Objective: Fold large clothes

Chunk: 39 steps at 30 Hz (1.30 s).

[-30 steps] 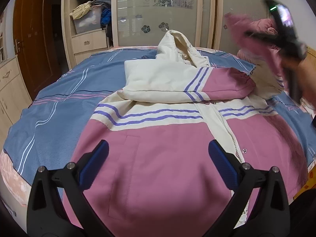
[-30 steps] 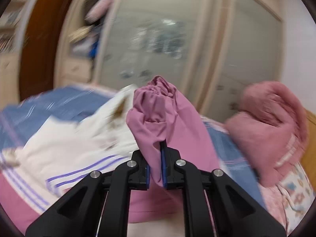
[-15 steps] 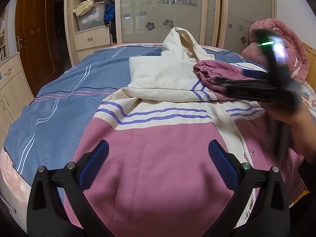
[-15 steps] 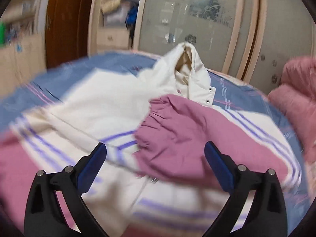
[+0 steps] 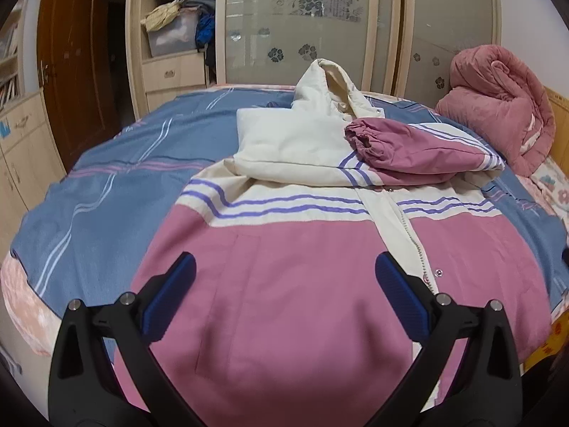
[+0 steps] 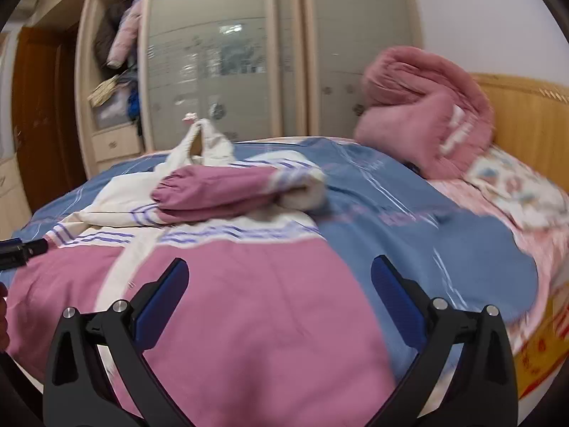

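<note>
Underneath, a blue striped bedspread (image 5: 106,185) (wardrobe (image 5: 302,25) behind) carries the jacket (image 5: 284,267).

Indoor light, even | right view motion-blurred | left sharp | fisheye edges dark

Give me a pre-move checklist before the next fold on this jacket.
1. Right sleeve folded across the chest: ok.
2. Left sleeve folded in, lying under the right one: ok.
3. Right gripper open, nothing between its pads: ok.
4. Left gripper open, holding nothing, above the pink lower body: ok.
5. Jacket lying flat, zipper front up, on the bed: ok.
6. Bottom hem within reach: cannot tell, it is hidden below both grippers.
</note>
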Each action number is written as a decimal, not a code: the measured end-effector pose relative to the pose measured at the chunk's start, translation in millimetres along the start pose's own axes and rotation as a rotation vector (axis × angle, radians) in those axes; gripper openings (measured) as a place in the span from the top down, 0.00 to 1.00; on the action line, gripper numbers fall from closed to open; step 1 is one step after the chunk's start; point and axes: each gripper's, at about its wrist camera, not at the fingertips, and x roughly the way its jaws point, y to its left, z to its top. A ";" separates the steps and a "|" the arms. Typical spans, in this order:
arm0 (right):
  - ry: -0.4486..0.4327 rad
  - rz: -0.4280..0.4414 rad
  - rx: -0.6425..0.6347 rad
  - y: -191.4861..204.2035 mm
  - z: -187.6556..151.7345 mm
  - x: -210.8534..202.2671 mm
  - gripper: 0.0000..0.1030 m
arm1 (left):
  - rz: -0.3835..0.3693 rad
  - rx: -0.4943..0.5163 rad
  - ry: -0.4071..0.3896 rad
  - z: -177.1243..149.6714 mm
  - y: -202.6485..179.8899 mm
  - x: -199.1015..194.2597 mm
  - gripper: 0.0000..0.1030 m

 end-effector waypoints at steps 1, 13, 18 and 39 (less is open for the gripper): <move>0.016 -0.004 -0.005 -1.9 -3.1 2.9 0.01 | 0.000 -0.008 -0.001 -0.7 1.2 -2.0 0.02; 0.035 0.011 -0.037 -10.2 -10.9 8.7 0.01 | 0.029 0.014 -0.035 -17.0 -8.1 -22.4 0.02; 0.036 0.022 -0.050 -6.6 -9.8 9.8 0.01 | 0.019 0.036 -0.016 -33.1 -9.6 -24.8 0.02; 0.013 0.064 -0.027 -5.5 -2.9 3.1 0.01 | -0.108 0.037 0.047 -29.6 -15.1 -19.3 0.02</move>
